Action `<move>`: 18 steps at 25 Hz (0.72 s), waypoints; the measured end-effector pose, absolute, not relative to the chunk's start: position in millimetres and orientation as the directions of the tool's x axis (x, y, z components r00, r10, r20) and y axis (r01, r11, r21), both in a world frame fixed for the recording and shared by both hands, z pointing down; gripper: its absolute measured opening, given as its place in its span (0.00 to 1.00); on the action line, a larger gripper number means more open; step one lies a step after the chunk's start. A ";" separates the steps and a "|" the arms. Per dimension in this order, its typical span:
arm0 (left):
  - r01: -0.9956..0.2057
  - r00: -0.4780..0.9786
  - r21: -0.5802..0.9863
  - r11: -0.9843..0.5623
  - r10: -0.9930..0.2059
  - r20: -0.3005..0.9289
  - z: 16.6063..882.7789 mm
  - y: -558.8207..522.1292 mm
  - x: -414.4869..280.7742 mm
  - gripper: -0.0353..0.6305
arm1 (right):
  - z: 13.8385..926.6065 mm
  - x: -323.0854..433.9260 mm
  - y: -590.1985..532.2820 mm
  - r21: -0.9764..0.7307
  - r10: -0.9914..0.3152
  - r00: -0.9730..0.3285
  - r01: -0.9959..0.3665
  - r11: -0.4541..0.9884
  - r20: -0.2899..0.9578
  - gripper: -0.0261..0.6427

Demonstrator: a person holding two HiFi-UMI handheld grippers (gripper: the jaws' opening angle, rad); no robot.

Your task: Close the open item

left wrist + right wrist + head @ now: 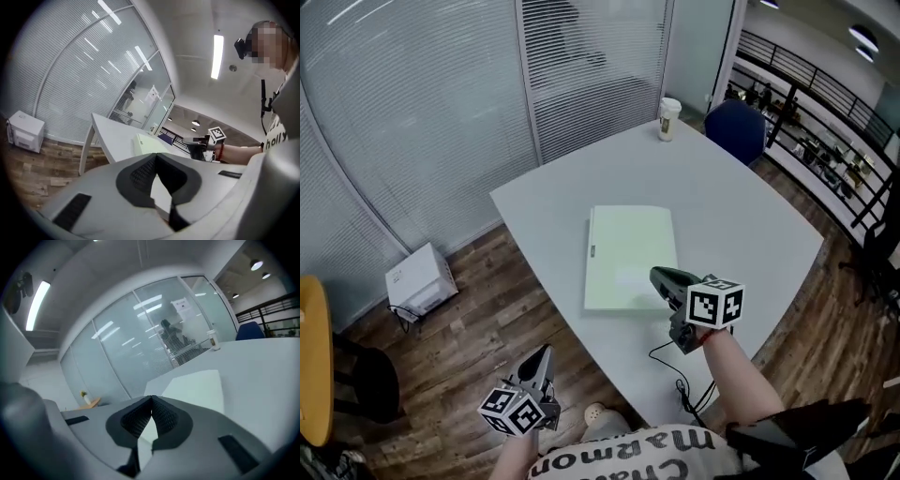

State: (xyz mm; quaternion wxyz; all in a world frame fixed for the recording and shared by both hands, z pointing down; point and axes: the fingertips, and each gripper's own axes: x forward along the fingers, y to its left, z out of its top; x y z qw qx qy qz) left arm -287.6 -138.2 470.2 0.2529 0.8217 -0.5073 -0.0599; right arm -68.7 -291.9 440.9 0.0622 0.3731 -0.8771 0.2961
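A pale green folder (628, 255) lies flat and shut on the white table (741, 202). It also shows in the left gripper view as a folder (145, 143) and in the right gripper view as a folder (197, 385). My right gripper (657, 275) hovers over the folder's near right corner, jaws shut with nothing between them (151, 398). My left gripper (546, 351) hangs low over the wooden floor, left of the table's near edge and away from the folder, also shut and empty (155, 154).
A paper cup (668, 118) stands at the table's far corner, beside a blue chair (737, 129). A white box (419, 278) sits on the floor by the glass wall. A yellow round table (311, 356) is at the left. A black cable (675, 373) hangs by the table's near edge.
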 end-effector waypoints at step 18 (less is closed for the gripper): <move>-0.866 0.385 0.391 -0.313 -0.915 0.119 412.5 -26.7 -95.0 0.03 | 393.9 178.3 -117.1 -0.232 -0.723 -0.652 -0.758 0.610 0.230 0.04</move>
